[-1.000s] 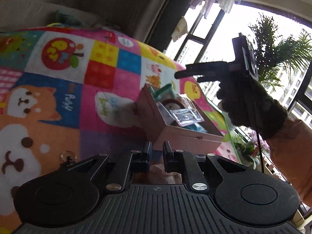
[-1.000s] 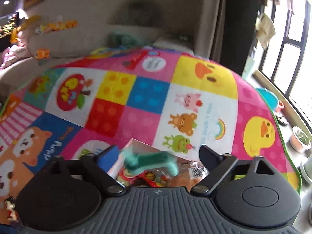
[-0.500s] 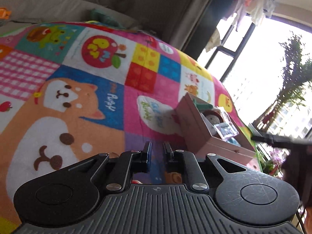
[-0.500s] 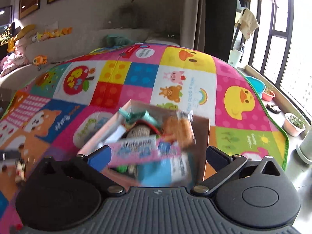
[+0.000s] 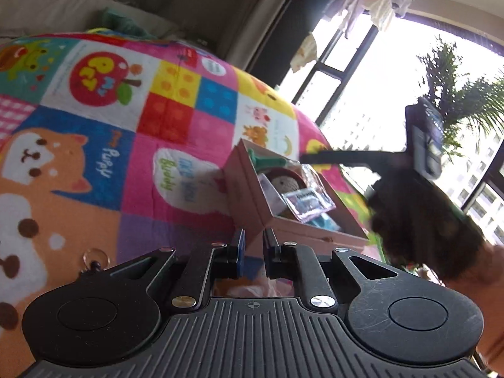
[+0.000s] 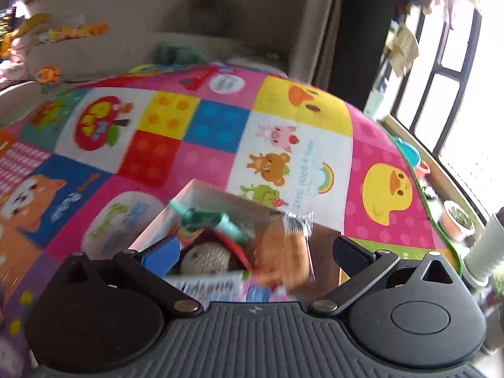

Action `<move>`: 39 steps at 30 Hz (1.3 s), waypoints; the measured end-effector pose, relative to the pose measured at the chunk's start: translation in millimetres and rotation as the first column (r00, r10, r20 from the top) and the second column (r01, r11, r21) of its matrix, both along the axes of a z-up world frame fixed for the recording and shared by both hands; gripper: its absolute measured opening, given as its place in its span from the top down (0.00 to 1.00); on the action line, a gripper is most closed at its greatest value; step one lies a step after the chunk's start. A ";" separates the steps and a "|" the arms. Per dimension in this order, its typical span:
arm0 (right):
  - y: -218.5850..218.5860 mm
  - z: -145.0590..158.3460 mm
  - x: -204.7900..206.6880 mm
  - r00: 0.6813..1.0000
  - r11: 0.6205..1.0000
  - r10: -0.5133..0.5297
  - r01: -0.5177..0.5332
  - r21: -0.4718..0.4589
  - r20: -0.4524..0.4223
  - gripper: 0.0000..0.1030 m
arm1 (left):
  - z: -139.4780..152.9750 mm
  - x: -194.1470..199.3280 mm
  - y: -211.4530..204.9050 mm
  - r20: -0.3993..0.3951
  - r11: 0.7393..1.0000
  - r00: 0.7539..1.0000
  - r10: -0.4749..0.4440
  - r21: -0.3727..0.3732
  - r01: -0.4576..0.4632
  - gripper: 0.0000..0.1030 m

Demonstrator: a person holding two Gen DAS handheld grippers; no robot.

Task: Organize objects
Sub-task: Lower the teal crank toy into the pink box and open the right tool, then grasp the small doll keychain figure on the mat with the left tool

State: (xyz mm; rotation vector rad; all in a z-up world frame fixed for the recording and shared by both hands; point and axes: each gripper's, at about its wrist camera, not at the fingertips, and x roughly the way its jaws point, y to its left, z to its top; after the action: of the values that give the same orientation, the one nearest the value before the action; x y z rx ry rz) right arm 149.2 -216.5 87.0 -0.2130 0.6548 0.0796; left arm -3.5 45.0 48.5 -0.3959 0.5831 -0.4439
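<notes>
A pink cardboard box (image 5: 252, 201) stands on the colourful play mat (image 5: 110, 145). It holds a teal toy (image 6: 204, 220), a knitted doll (image 6: 204, 258), clear snack packets (image 5: 308, 201) and an orange packet (image 6: 283, 252). My left gripper (image 5: 253, 239) is low in front of the box's near corner, its jaws a narrow gap apart with nothing between them. My right gripper (image 6: 255, 249) hovers above the box, jaws wide open and empty; it also shows in the left wrist view (image 5: 346, 157) above the box's right side.
A keyring (image 5: 94, 258) lies on the mat to the left of my left gripper. A sofa with soft toys (image 6: 63, 37) runs along the back. Windows, potted plants (image 6: 456, 220) and a blue basin (image 6: 406, 154) line the right edge.
My right gripper has swung back over the box, still open. My left gripper has moved closer to the box's near corner and its jaws have parted slightly.
</notes>
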 end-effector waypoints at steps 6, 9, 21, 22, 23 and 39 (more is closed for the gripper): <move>23.5 -33.7 57.3 0.996 0.990 -0.054 0.043 -0.131 -0.077 0.00 | -2.2 -5.0 14.8 0.003 0.999 0.999 0.033 0.017 -0.033 0.87; 13.5 -39.2 56.5 0.993 0.977 -0.100 0.087 -0.193 -0.057 0.01 | -3.3 -9.2 29.5 0.008 0.998 0.998 0.067 0.009 -0.067 0.87; -67.1 23.3 -44.9 0.995 0.974 -0.085 0.070 0.216 0.058 0.00 | 0.5 -12.9 51.4 0.020 0.976 0.978 0.208 0.065 -0.209 0.87; -69.1 22.6 -59.0 0.995 0.975 -0.077 0.061 0.212 0.069 0.00 | 0.5 -12.6 58.3 0.015 0.968 0.970 0.241 0.067 -0.242 0.87; -70.8 19.6 -73.1 0.996 0.978 -0.063 0.047 0.202 0.071 0.00 | -0.1 -13.2 65.4 0.006 0.958 0.960 0.280 0.065 -0.279 0.87; -55.1 -91.3 -177.2 0.984 0.943 -0.035 0.089 0.320 -0.172 0.00 | -21.8 -29.0 51.6 -0.137 0.958 0.950 0.281 0.097 -0.270 0.87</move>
State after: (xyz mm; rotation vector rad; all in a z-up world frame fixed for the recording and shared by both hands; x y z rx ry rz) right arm -28.0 -271.6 -4.3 0.1368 0.8015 0.1447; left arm -32.5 96.6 26.7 -0.4323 0.6772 -0.1228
